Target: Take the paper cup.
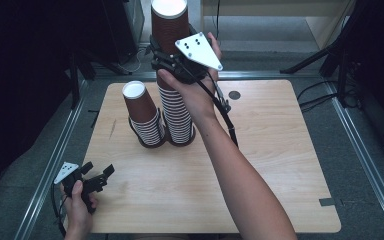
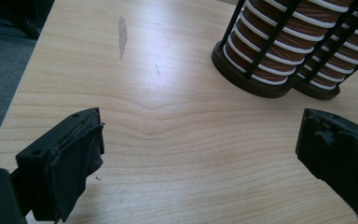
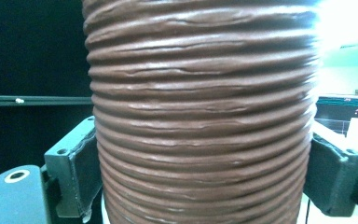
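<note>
Evenly lit tabletop (image 1: 280, 165) against dark surroundings in the high view; overexposed glare at upper right and soft close-range focus in the right gripper view.

The cups (image 1: 169, 25) were dark brown with horizontal ribbing and white inside, and the stacks (image 1: 177, 117) showed brown and white stripes from the white rims. Holders (image 2: 256, 79) were black. Table (image 1: 260, 165) was pale wood grain with one grey smudge (image 2: 122, 35). Both grippers were black, grey plates on top.

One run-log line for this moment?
right gripper: shut on top brown ribbed paper cup of taller stack | left gripper: open, near table edge
</note>
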`<state>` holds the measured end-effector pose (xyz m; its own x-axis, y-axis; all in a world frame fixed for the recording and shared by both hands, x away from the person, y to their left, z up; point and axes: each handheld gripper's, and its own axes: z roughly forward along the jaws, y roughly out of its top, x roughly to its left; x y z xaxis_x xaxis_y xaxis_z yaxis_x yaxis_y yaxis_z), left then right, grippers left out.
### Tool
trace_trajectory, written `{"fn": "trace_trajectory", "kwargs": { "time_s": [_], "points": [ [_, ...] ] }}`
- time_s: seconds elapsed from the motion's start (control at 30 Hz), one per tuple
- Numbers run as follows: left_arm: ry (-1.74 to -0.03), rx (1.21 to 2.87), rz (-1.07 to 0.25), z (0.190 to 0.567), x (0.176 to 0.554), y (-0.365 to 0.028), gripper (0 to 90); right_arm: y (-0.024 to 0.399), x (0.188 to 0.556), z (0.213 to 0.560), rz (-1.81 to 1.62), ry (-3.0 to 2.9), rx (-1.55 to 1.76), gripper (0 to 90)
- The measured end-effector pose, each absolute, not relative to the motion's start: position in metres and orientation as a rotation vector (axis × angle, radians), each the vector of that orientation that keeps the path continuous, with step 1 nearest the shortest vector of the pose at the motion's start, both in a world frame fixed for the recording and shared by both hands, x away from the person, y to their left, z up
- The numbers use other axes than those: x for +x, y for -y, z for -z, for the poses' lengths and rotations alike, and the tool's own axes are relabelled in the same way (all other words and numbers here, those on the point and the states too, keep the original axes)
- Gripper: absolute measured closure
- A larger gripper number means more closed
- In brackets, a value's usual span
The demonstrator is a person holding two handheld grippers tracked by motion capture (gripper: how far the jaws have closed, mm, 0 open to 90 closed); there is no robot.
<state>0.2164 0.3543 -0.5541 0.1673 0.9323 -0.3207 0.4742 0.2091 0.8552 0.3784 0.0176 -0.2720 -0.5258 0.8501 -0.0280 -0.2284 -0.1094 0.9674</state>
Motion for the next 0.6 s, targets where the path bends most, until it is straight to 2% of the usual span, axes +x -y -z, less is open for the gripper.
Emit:
{"fn": "trace_trajectory", "kwargs": {
  "time_s": [0.6],
  "points": [
    [-1.457, 1.426, -0.565, 0.554, 0.216, -0.354, 0.8, 0.021, 0.376, 0.263, -1.732, -1.303, 0.756, 12.8]
  ]
}}
